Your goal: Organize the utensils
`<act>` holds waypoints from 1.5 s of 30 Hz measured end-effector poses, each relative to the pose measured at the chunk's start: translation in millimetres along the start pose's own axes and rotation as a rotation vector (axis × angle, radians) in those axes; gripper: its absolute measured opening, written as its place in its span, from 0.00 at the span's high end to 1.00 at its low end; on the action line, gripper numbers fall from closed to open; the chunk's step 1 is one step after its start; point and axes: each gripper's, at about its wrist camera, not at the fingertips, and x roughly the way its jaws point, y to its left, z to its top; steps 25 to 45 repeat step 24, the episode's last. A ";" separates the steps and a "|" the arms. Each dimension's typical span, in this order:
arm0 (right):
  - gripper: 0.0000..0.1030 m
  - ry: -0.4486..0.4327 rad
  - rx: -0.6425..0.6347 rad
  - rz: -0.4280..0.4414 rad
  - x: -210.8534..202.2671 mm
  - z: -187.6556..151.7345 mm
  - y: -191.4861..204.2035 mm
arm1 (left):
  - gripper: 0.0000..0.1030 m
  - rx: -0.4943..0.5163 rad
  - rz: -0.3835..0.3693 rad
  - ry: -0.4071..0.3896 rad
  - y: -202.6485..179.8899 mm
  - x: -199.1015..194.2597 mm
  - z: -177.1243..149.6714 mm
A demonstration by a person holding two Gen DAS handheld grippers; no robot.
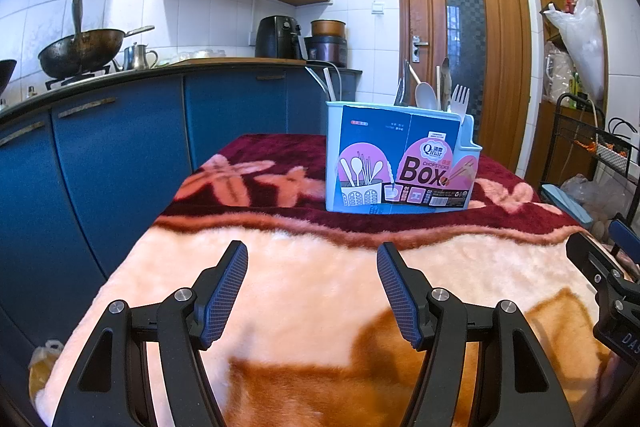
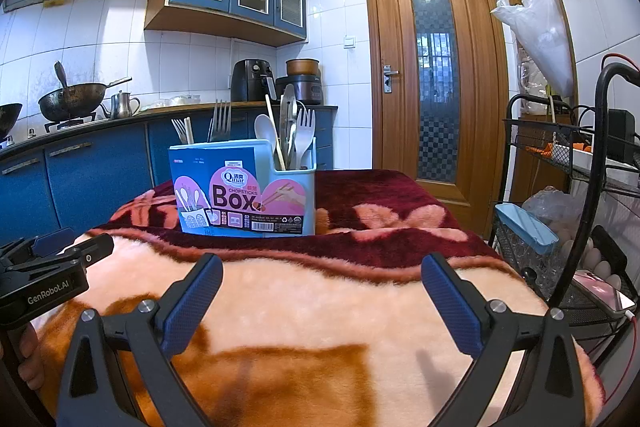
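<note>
Both the left gripper (image 1: 312,291) and right gripper (image 2: 322,301) are held wide, empty; the pale-blue plastic utensil holder (image 1: 394,163) at twelve o'clock should be approached squarely.

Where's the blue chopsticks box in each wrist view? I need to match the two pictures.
Left wrist: the chopsticks box stands right of centre on the dark red part of the blanket, beyond the open left gripper.
Right wrist: the box stands left of centre, beyond the open right gripper.
Shared landmark: the wooden door behind it.
</note>
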 end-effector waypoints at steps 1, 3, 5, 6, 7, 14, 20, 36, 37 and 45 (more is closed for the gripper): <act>0.01 0.001 -0.001 0.000 0.1 0.1 0.4 | 0.34 0.000 -0.001 0.000 0.5 -0.1 -0.1; 0.01 0.000 -0.001 0.000 0.0 0.1 0.2 | 0.34 0.001 -0.001 0.000 0.2 0.0 0.1; 0.01 0.001 -0.001 0.001 0.2 0.2 0.1 | 0.34 -0.001 -0.001 0.000 0.3 -0.1 0.0; 0.01 0.001 -0.001 0.000 0.2 0.2 0.1 | 0.34 -0.001 -0.001 0.000 0.3 -0.2 0.0; 0.01 0.001 -0.001 0.000 0.3 0.3 0.5 | 0.34 -0.001 -0.001 0.000 0.1 -0.2 0.0; 0.01 0.004 -0.002 -0.002 -0.7 -0.9 -1.3 | 0.34 -0.001 -0.001 0.000 0.6 -0.1 -0.2; 0.01 0.006 -0.004 -0.003 -0.3 -1.2 -1.5 | 0.33 -0.001 -0.001 0.000 0.7 -0.1 -0.3; 0.01 0.005 -0.002 -0.004 -0.3 -1.0 -0.9 | 0.33 0.000 0.002 0.000 0.1 0.0 -0.2; 0.01 0.005 -0.002 -0.004 -0.3 -1.0 -0.9 | 0.33 0.000 0.002 0.000 0.1 0.0 -0.2; 0.01 0.005 -0.002 -0.004 -0.3 -1.0 -0.9 | 0.33 0.000 0.002 0.000 0.1 0.0 -0.2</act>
